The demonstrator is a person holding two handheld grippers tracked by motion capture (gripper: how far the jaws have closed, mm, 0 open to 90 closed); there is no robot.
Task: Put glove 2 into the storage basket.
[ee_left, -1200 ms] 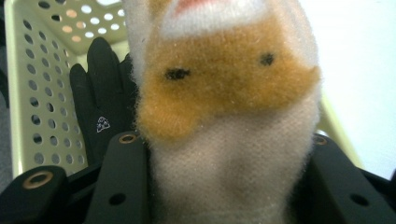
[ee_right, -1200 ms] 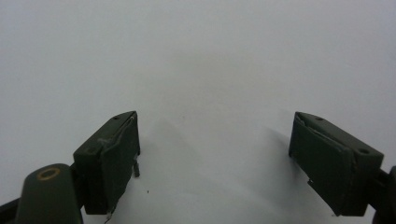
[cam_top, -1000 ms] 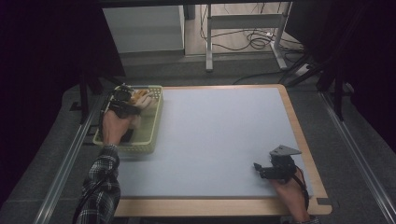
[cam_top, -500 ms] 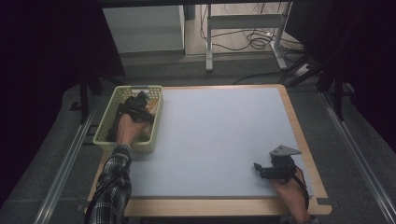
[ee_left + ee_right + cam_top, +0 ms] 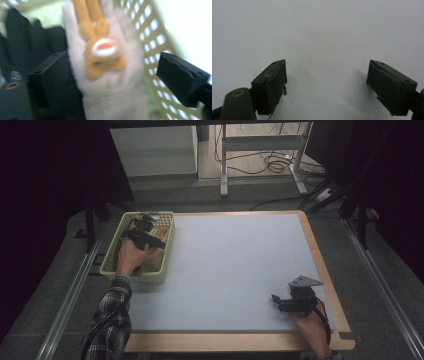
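Observation:
My left gripper [image 5: 142, 237] is inside a pale green mesh basket [image 5: 112, 270] at the table's left edge. In the left gripper view a fuzzy beige glove with an orange animal figure [image 5: 105, 65] lies between the jaws of the left gripper [image 5: 115, 72]. The jaws have just been opening and now stand wide; the right one is clear of the glove, so the gripper is open. My right gripper [image 5: 280, 301] rests near the front right of the table, open, with only bare white surface between its jaws [image 5: 327, 77].
Black gloves [image 5: 22, 37] lie in the basket beside the beige one. The white table top [image 5: 235, 270] has a wooden rim [image 5: 320, 255]. Beyond it are a metal table frame and cables on the floor [image 5: 270, 165].
The left hand has shifted a little to the right over the basket, and its jaws have opened around the beige glove. The right hand has stayed still.

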